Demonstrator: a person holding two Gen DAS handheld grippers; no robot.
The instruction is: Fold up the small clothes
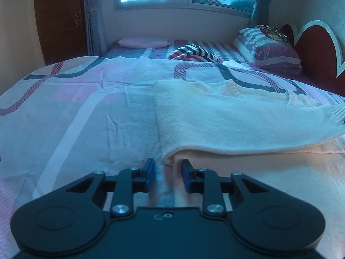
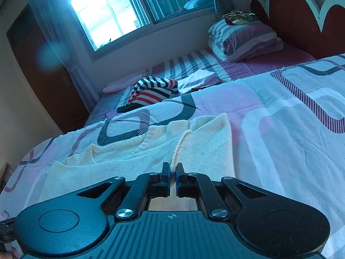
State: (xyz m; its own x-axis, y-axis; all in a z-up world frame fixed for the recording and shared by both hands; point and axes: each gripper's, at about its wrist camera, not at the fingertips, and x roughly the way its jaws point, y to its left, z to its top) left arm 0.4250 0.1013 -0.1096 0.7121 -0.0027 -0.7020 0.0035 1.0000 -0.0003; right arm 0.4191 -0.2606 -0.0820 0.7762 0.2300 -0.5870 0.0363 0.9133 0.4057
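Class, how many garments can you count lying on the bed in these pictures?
3: a cream sweater nearest the cameras; a striped top crumpled mid-bed; a folded pink garment by the far wall under the window. Others may be hidden.

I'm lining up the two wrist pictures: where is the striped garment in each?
Left wrist: the striped garment lies upper centre, beyond the cream sweater.
Right wrist: the striped garment lies left of centre, above the sweater.
Shared landmark: the stacked pillows by the headboard.
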